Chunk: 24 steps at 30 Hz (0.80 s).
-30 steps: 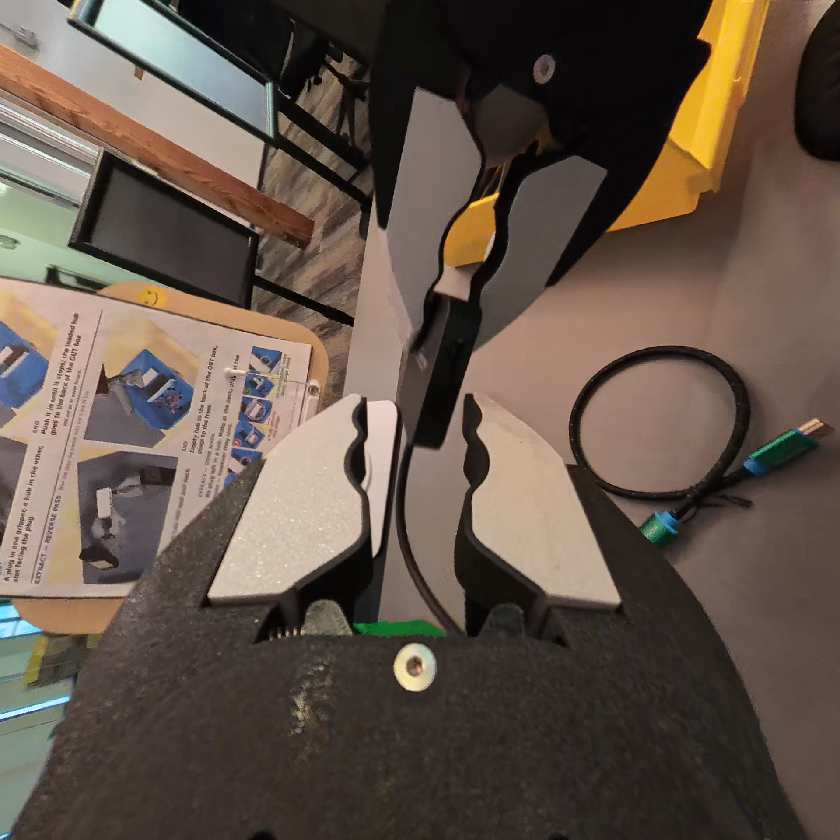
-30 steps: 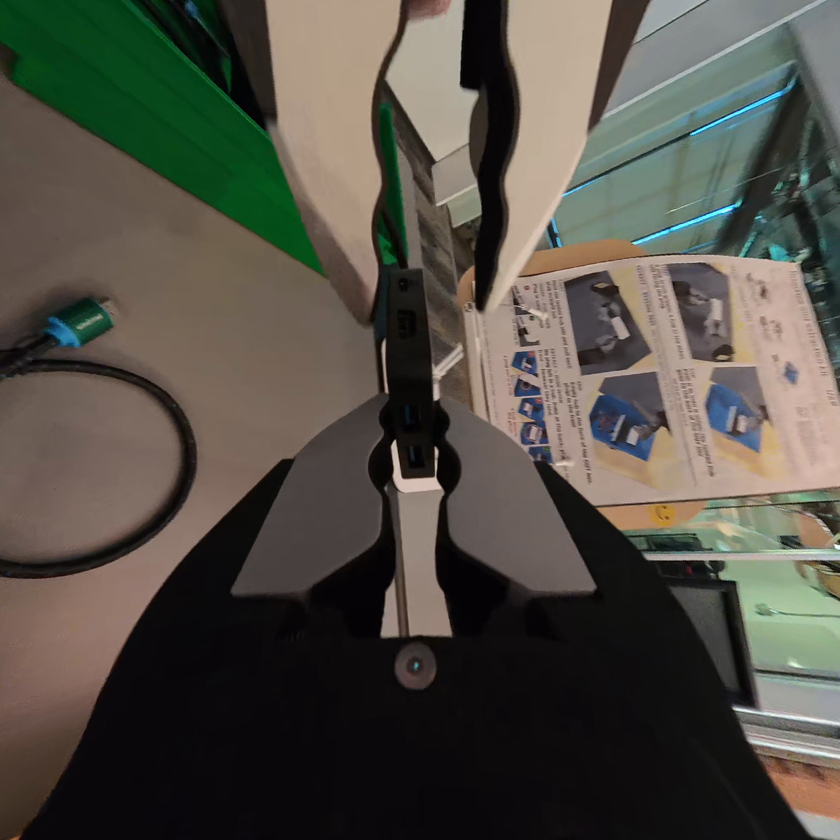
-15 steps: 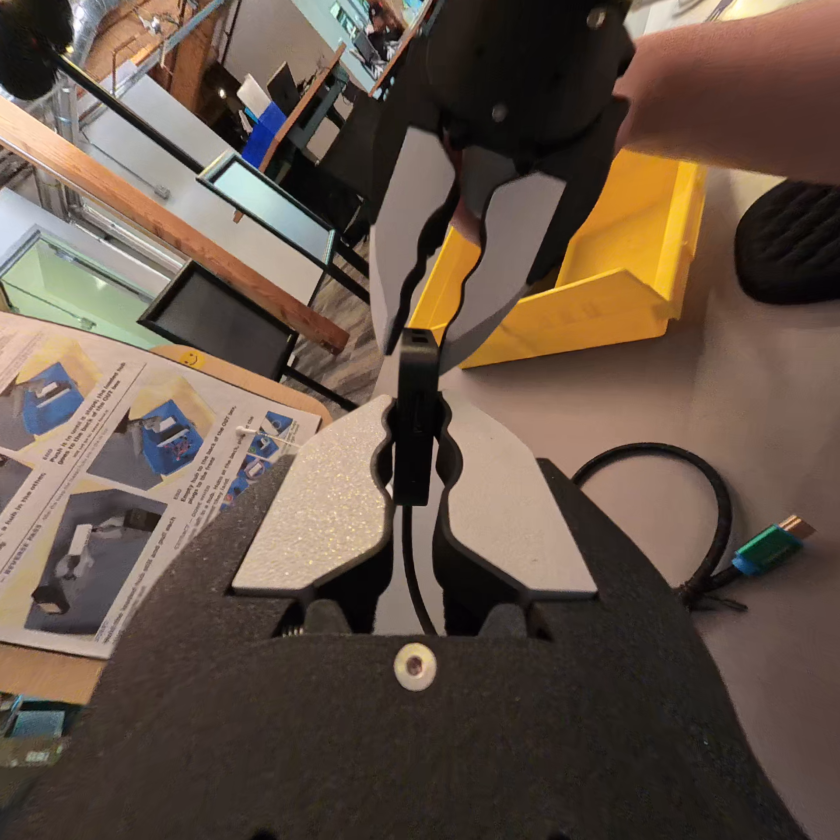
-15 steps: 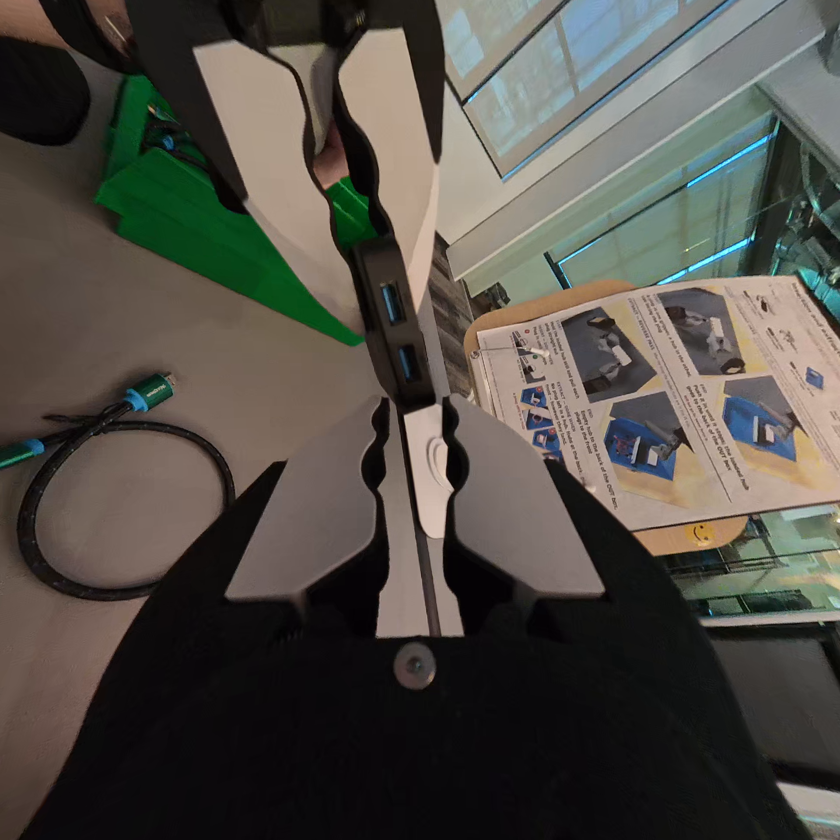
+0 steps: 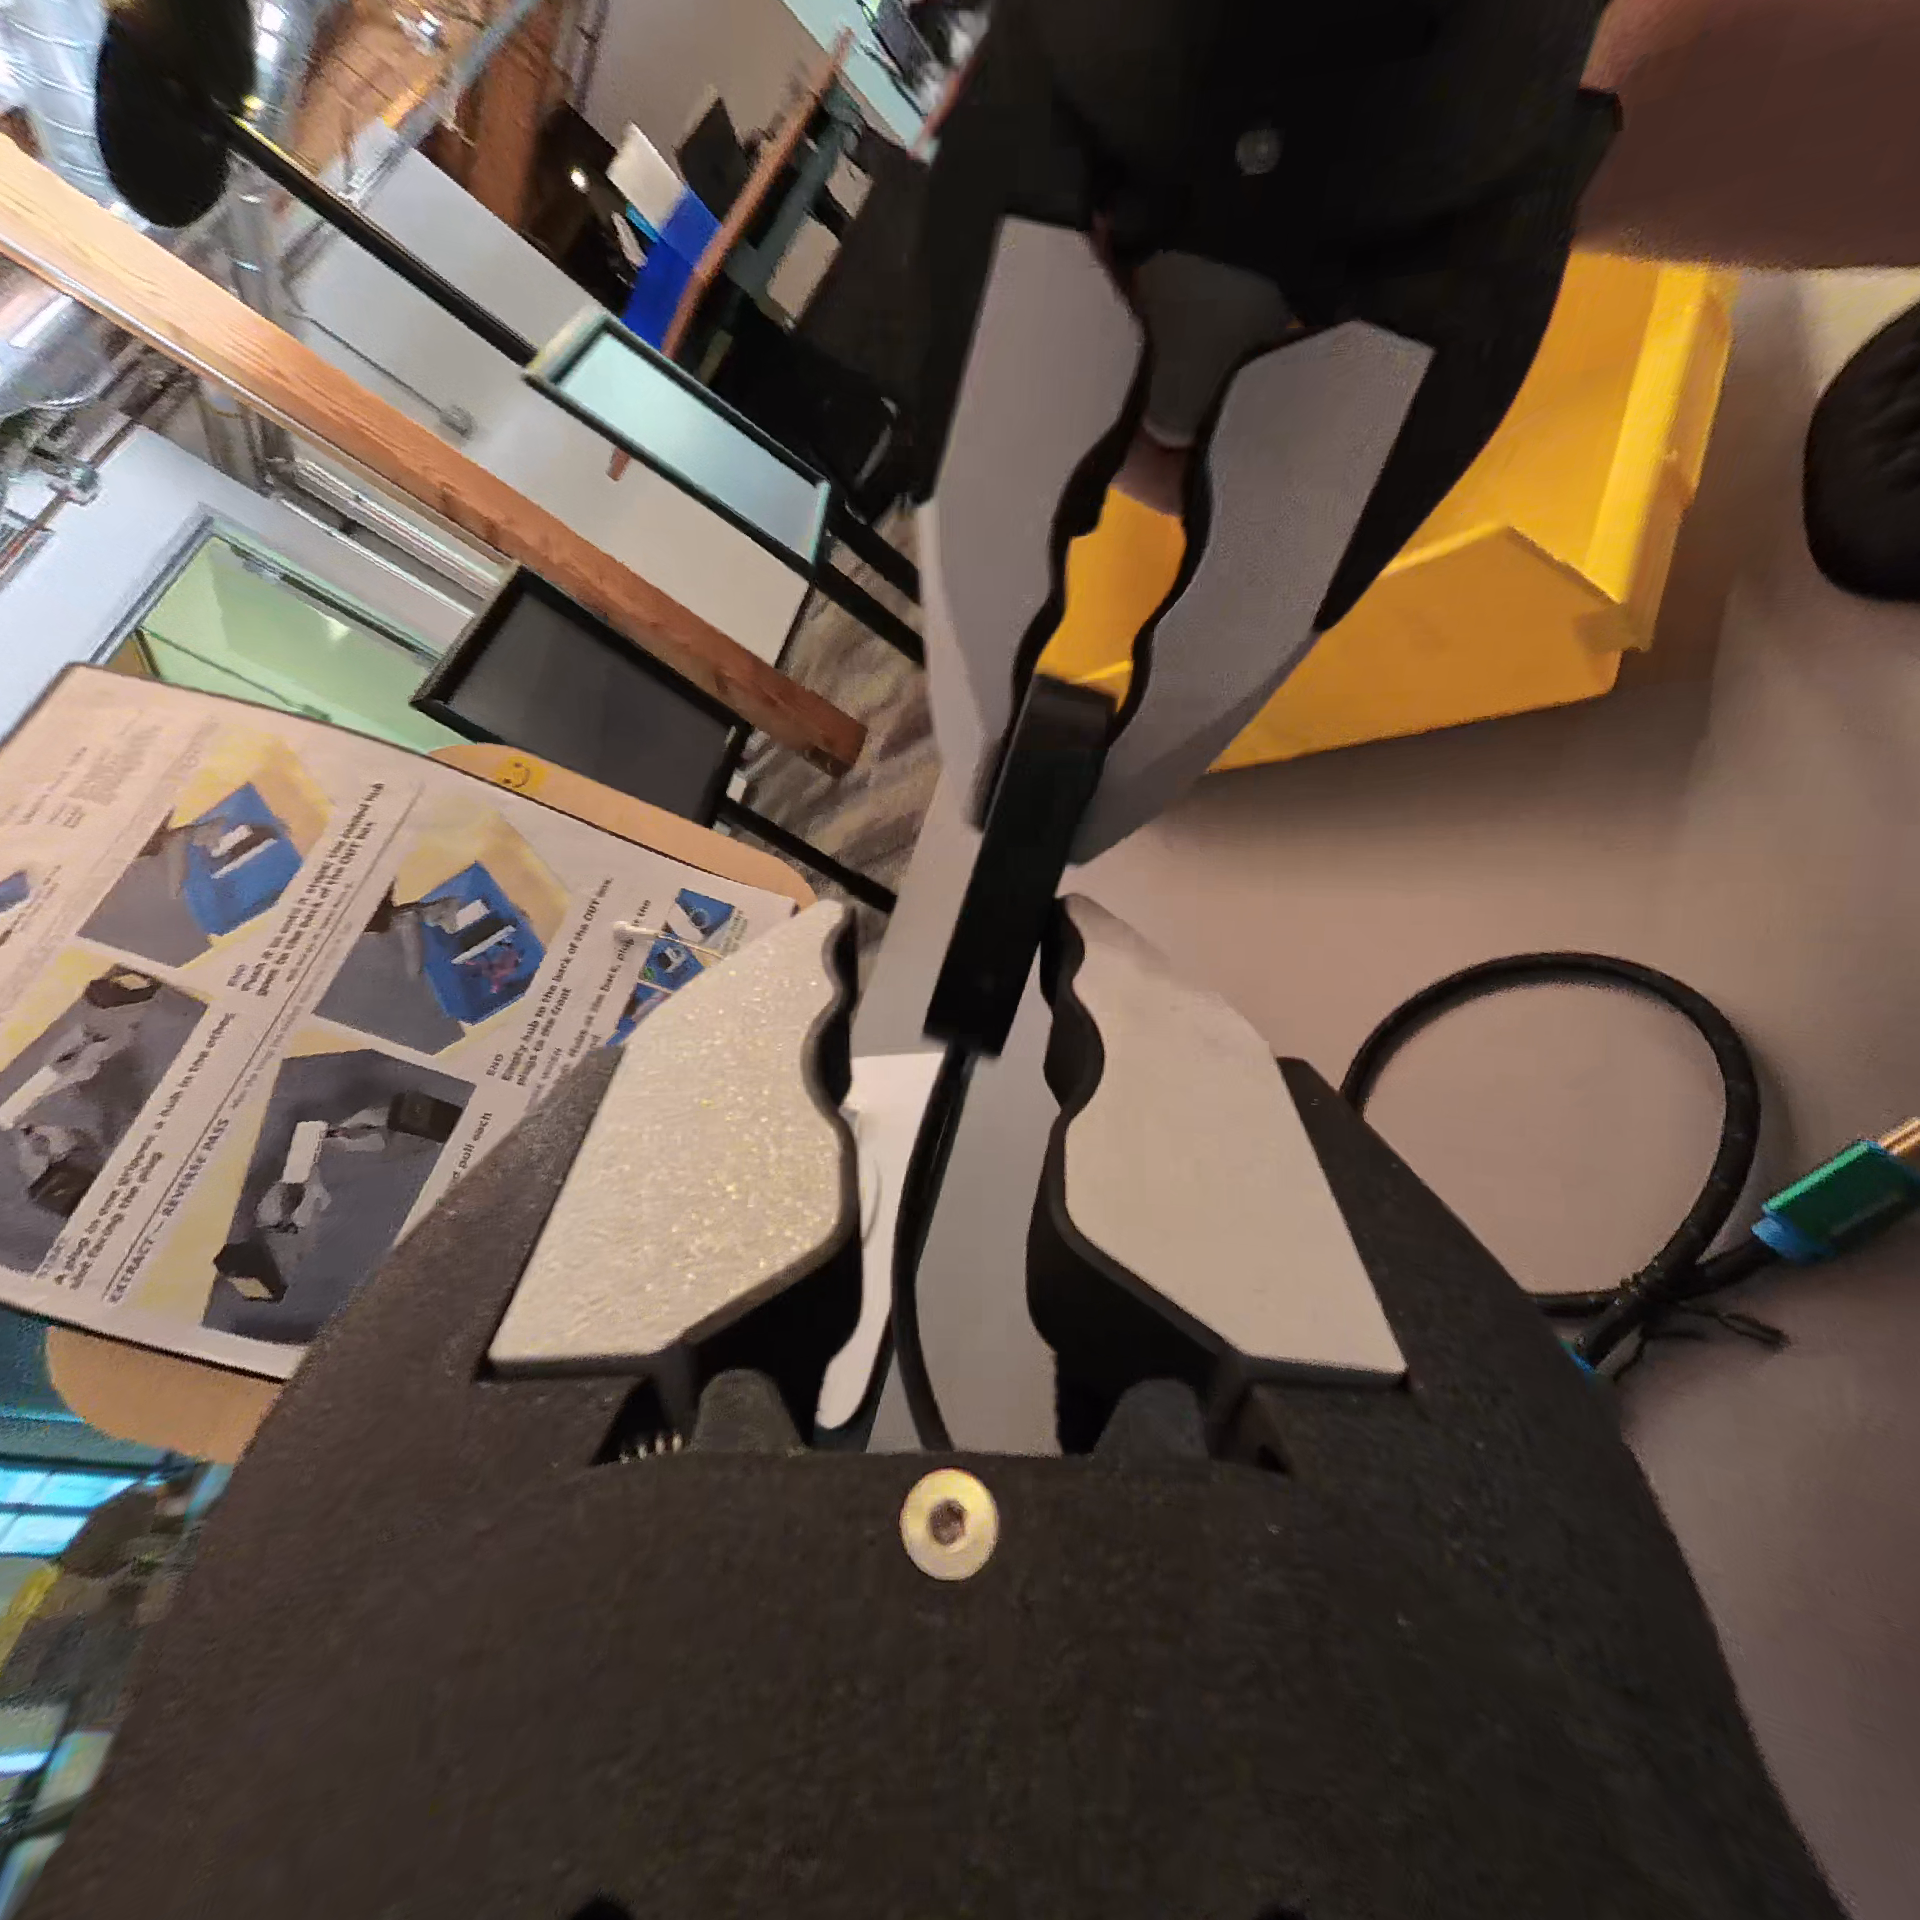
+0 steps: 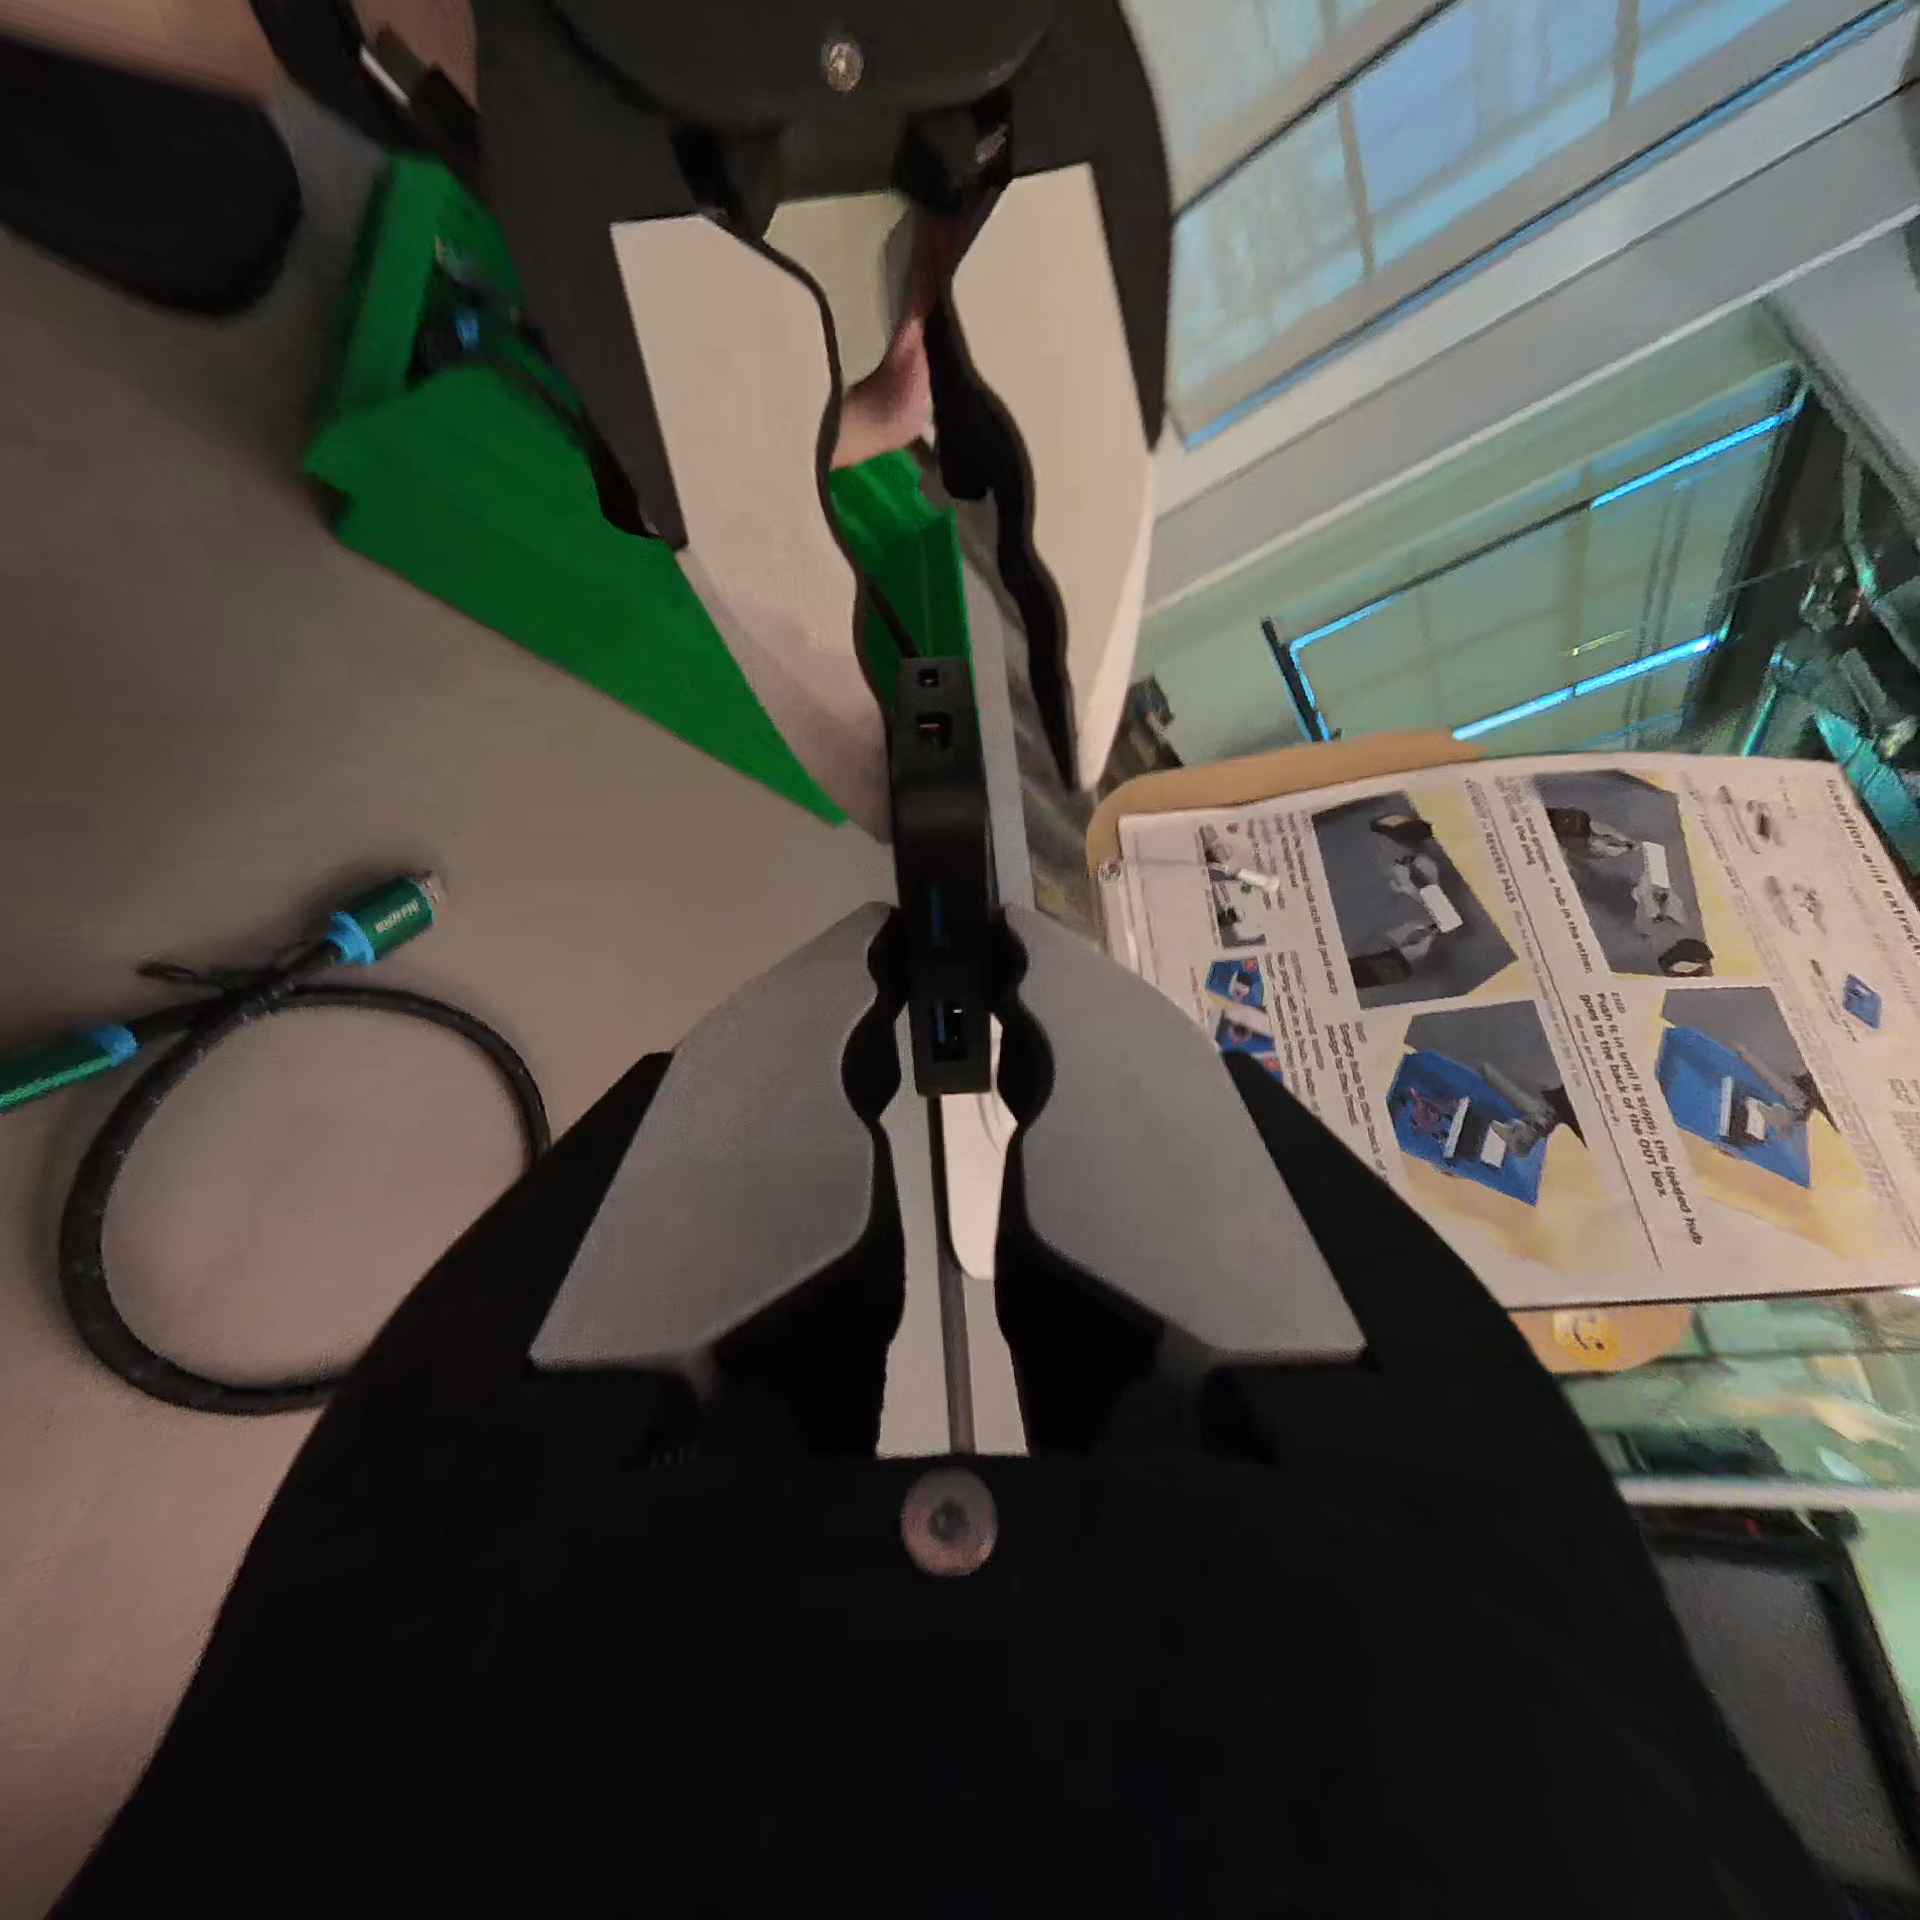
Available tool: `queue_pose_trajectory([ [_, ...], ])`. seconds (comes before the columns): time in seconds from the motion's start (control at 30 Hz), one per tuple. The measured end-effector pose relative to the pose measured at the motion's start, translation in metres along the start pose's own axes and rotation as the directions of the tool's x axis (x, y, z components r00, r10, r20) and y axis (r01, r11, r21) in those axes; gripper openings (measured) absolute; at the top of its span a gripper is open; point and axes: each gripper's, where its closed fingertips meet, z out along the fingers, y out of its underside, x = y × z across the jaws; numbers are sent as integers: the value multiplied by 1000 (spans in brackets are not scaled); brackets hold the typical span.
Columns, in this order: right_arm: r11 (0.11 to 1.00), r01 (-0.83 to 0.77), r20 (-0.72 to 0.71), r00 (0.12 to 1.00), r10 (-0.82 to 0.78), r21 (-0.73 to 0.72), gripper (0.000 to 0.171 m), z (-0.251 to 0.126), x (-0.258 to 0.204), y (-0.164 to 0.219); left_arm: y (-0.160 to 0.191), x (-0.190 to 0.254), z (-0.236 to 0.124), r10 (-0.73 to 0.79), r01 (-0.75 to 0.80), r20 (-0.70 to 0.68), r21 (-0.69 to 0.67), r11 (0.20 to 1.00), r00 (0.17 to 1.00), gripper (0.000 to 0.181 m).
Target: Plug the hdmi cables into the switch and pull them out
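The black switch point(image 6: 940, 914) is a slim box held in the air between both grippers. My right gripper point(image 6: 943, 997) is shut on its near end; the ports face the camera. In the left wrist view the switch point(image 5: 1023, 862) hangs from the right gripper point(image 5: 1070, 727) above it. My left gripper point(image 5: 951, 935) is open, its fingers either side of the switch's lower end without touching. A thin black lead point(image 5: 920, 1247) trails from the switch. An HDMI cable point(image 5: 1558, 1122) with green plugs point(image 5: 1839, 1216) lies coiled on the grey table, also in the right wrist view point(image 6: 301, 1195).
A yellow bin point(image 5: 1507, 623) stands behind the grippers in the left wrist view, a green bin point(image 6: 499, 520) in the right wrist view. A printed sheet on a clipboard point(image 5: 260, 987) lies past the table edge. A black pad point(image 5: 1870, 468) sits far right. A person's arm point(image 5: 1766, 135) holds the right gripper. My left and right fingertips are right by each other.
Half a second ago my left gripper was shut on the switch with the right fingers off it. Now the right gripper is shut on the switch and the left has opened.
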Motion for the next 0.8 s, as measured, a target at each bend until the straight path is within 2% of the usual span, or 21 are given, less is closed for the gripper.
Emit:
queue_pose_trajectory([
  [0.13, 983, -40, 2, 999, 40, 181, 14, -22, 8, -18, -12, -8, -19, -121, 129, -68, 137, 982, 990, 33],
  [0.23, 957, -77, 37, 997, 69, 279, 14, -29, 7, -28, -29, -5, -34, -206, 249, -189, 245, 937, 960, 30],
  [0.37, 941, -110, 52, 994, 98, 321, 13, -30, 7, -28, -46, -25, -57, -321, 394, -243, 385, 834, 915, 21],
  [0.43, 933, -127, 62, 992, 113, 335, 13, -31, 7, -27, -47, -33, -67, -341, 416, -243, 421, 806, 908, 19],
  [0.53, 935, -135, 63, 991, 121, 328, 14, -31, 7, -21, -37, -51, -73, -385, 418, -164, 414, 809, 908, 17],
  [0.63, 902, -199, 111, 979, 169, 382, 14, -41, 9, -22, -23, -69, -76, -418, 407, -59, 389, 827, 906, 16],
  [0.7, 869, -245, 150, 969, 198, 429, 14, -48, 10, -26, -7, -66, -67, -356, 335, 19, 292, 896, 934, 19],
  [0.8, 842, -265, 174, 963, 206, 471, 14, -53, 9, -32, 2, -34, -46, -218, 222, -39, 157, 962, 975, 32],
])
